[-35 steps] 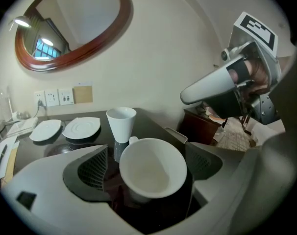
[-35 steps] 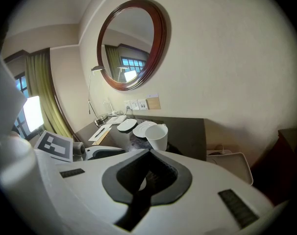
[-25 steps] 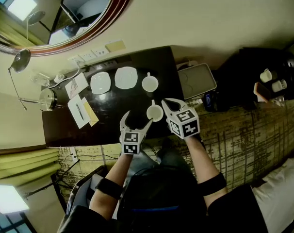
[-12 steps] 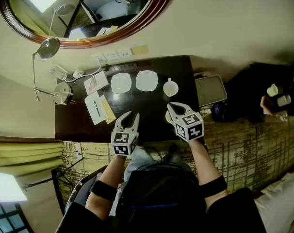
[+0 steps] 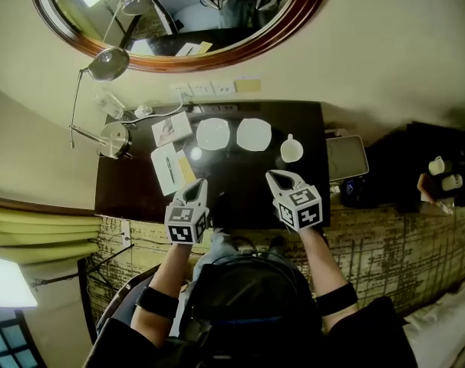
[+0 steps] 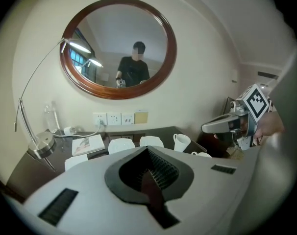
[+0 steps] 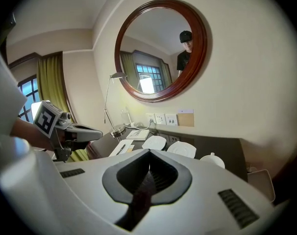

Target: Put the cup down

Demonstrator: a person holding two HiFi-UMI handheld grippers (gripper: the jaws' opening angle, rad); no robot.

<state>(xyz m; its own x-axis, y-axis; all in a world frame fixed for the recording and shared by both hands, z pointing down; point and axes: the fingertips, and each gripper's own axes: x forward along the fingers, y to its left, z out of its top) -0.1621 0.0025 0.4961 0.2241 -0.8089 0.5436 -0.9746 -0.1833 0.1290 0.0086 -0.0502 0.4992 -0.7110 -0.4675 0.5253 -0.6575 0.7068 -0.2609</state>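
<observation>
On the dark desk (image 5: pixel 232 182) a white cup (image 5: pixel 291 150) stands at the back right, beside two white saucers (image 5: pixel 253 134). In the left gripper view that cup (image 6: pixel 181 142) stands upright. The rim of a second white cup (image 6: pixel 202 154) shows nearer, below my right gripper (image 6: pixel 232 124); in the head view it is hidden. My left gripper (image 5: pixel 199 184) is shut and empty over the desk's front left. Also shut and holding nothing, my right gripper (image 5: pixel 274 176) hangs over the front right. From the right gripper view, one cup (image 7: pixel 212 160) and the saucers (image 7: pixel 155 142) show.
A desk lamp (image 5: pixel 110 64) with a round base (image 5: pixel 116 138) stands at the desk's back left, near a bottle (image 5: pixel 110 104) and wall sockets (image 5: pixel 202 90). Papers with a pen (image 5: pixel 167 169) lie at the left. A grey tray (image 5: pixel 346 157) sits right of the desk. A round mirror (image 5: pixel 179 14) hangs above.
The left gripper's jaws have closed from wide open. Both grippers have drawn back toward the desk's near edge. The cup by the right gripper has dropped out of the head view.
</observation>
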